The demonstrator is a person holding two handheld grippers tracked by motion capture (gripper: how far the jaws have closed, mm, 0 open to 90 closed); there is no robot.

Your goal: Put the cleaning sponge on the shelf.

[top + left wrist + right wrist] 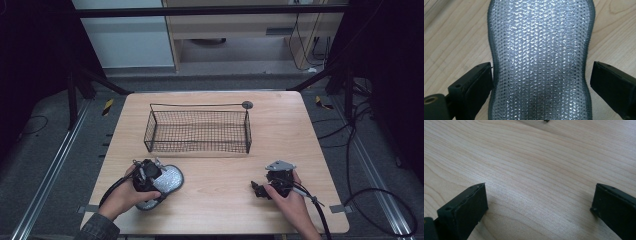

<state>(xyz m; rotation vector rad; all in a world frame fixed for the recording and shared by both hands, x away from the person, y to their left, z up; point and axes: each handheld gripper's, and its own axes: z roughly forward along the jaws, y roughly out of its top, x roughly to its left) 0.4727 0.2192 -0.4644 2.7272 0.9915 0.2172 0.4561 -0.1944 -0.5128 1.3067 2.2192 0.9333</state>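
Left gripper (pixel 541 82), jaws spread, straddles the silver mesh scrubbing pad (pixel 540 57); black wire basket (pixel 198 131) at twelve o'clock empty; right gripper (pixel 539 205) open, idle.

Upper middle of the high view, a black wire mesh basket (pixel 198 131) sits upright on the light wooden tabletop (pixel 280 130). Lower left, a silvery scrubbing pad (pixel 171 178) lies flat on the wood, well apart from the basket, its dark edging showing.
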